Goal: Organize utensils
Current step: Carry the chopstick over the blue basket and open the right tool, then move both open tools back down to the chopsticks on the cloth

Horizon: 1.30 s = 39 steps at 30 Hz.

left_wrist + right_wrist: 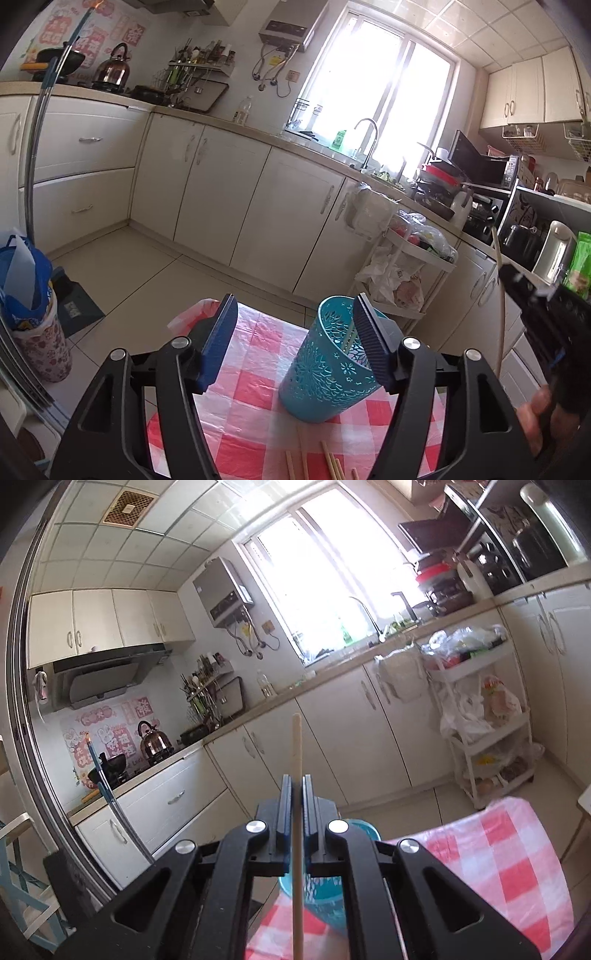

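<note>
a: right gripper (296, 786) has its jaws clamped on one wooden chopstick (296, 738), held upright above the teal holder (328, 373).

b: and the left gripper (295, 325)? jaws wide open, one finger just beside the holder's rim, gripping nothing.

a: that's the worry. the holder looks light; i can't tell if that finger touches it, but a nudge could tip it off the checked tablecloth (255, 387).

b: plus loose chopsticks (314, 461) wait near the table's front edge. a miss on the drop could scatter them.
</note>
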Tool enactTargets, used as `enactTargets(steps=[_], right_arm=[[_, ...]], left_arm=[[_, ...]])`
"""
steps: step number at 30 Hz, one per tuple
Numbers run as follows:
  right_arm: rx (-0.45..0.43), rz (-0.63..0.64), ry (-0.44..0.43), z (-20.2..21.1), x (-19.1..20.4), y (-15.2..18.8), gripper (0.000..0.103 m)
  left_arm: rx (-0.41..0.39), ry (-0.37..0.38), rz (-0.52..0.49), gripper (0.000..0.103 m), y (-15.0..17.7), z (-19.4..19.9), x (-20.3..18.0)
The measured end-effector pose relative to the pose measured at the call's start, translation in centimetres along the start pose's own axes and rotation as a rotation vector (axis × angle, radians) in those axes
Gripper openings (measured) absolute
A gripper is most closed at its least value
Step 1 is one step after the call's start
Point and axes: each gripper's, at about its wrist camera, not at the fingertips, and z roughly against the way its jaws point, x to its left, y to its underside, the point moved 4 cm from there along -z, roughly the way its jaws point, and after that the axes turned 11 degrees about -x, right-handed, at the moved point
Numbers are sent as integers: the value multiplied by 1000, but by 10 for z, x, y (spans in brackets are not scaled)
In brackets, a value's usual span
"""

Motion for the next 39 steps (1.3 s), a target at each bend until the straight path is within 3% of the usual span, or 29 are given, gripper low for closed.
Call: enactTargets(steps=[9,18,21,28,32,39], right_arm=[[-26,45,125,-94,3,6,6],[16,89,180,-116,-4,38,9],[24,76,183,-112,-6,39,28],[4,70,125,-80,3,19,29],[-25,124,91,-31,12,5,39],[124,169,126,36,-4,39,40]], left_arm=[[-4,8,67,62,-10,-2,14],[6,17,96,63,-11,-7,18],[11,14,100,63,-11,-10,20],[12,6,81,63,-9,-10,18],[17,1,71,63,-8,-9,15],[24,-26,-6,63,-3,-6,3]])
